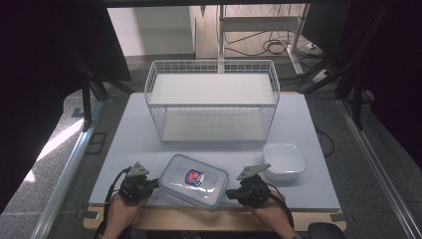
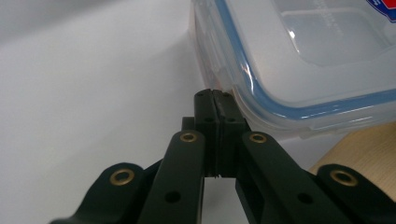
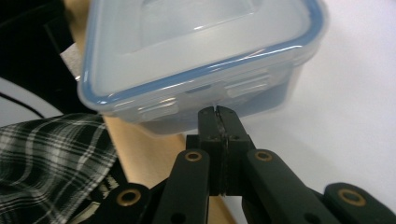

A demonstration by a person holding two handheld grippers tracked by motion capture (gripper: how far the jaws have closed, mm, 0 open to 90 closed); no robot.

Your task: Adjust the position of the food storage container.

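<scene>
A clear plastic food container (image 1: 194,180) with a blue-rimmed lid and a red and blue sticker lies near the table's front edge, turned at an angle. My left gripper (image 1: 157,183) is shut, its tips against the container's left side. My right gripper (image 1: 228,193) is shut too, tips at the container's right side. In the left gripper view the closed tips (image 2: 214,93) meet the container (image 2: 303,56) just under the lid rim at a corner. In the right gripper view the closed tips (image 3: 217,109) touch the container (image 3: 196,46) below a side latch. Nothing is pinched between either pair of jaws.
A white wire shelf basket (image 1: 211,99) stands at the back middle of the pale table board (image 1: 124,144). A white square bowl (image 1: 283,160) sits right of the container. The board's wooden front edge (image 3: 135,154) runs under the container's near corner. A plaid cloth (image 3: 42,154) lies below it.
</scene>
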